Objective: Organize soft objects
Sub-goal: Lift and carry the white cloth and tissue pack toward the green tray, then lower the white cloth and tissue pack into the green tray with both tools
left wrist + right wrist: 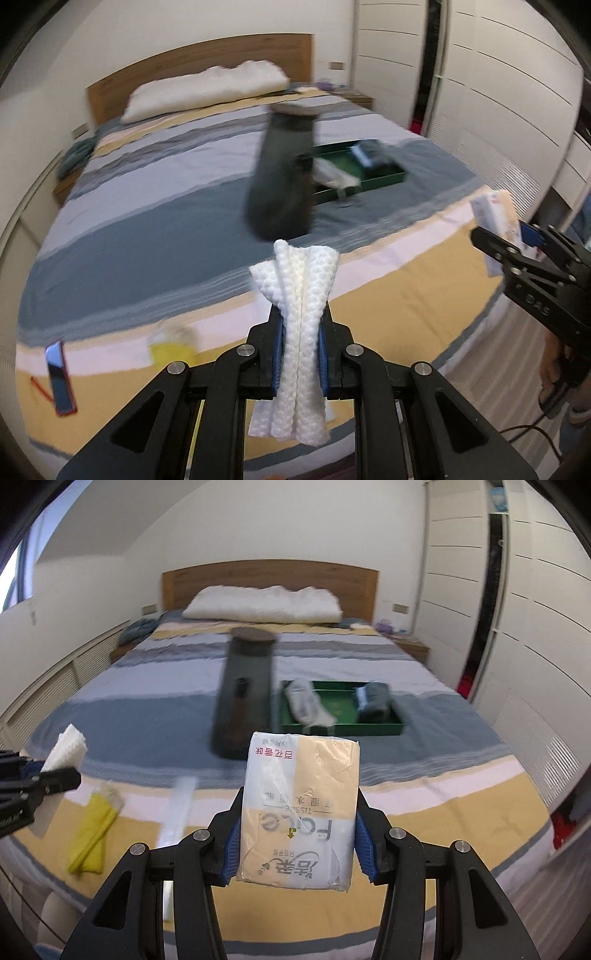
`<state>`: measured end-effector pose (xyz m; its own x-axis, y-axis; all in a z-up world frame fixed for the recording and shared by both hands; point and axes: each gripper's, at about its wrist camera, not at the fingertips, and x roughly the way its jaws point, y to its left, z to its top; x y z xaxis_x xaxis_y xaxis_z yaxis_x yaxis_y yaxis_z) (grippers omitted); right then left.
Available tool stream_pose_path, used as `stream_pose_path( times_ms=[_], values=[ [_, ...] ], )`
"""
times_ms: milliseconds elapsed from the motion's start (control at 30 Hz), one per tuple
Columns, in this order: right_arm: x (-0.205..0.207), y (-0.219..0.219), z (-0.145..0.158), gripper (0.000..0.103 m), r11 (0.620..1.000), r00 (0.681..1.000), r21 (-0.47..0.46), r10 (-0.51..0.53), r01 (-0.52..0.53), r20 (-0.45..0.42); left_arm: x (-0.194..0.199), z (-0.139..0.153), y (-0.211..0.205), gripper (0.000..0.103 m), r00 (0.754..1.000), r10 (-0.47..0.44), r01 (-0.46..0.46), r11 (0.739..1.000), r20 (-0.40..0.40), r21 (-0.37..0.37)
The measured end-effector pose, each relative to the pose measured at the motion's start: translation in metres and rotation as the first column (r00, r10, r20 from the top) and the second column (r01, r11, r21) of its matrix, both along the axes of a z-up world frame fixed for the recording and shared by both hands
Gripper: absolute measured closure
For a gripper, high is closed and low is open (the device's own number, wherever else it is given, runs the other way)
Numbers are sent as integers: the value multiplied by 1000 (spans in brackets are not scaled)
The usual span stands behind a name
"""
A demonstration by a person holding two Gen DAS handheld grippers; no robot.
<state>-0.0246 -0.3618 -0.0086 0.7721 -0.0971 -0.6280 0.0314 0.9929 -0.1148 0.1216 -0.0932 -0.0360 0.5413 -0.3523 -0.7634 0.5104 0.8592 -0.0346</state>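
Beyond the bed's (110, 716) near edge, left hand-held gripper (302, 332) clamps white cloth (301, 332), right hand-held gripper (297, 834) clamps tissue pack (299, 812).

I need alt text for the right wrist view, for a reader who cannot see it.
The right gripper holds a tissue pack above the foot of a striped bed. Farther up the bed stand a dark tall container and a green tray with rolled cloths; a yellow cloth lies near the bed's edge.

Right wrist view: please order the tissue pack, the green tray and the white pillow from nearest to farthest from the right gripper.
1. Tissue pack: clamped in the right gripper.
2. Green tray: mid-bed, slightly right.
3. White pillow: at the headboard, farthest.
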Motion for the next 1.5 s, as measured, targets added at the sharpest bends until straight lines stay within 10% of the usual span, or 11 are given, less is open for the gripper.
stream_pose_path(
  times_ms=[367,867,1500],
  values=[
    [53,-73,-3,54,998,998,-5,-65,65,12,43,11,-112,90,995,-92,89,994,-38,-59],
    [215,-133,-39,54,1000,1000,-15,-24,24,1,180,18,-217,90,998,30,-36,991,-49,-132],
    [429,-176,-128,54,1000,997,23,-7,9,-74,344,-67,-288,90,962,230,-246,964,-148,-103]
  ],
)
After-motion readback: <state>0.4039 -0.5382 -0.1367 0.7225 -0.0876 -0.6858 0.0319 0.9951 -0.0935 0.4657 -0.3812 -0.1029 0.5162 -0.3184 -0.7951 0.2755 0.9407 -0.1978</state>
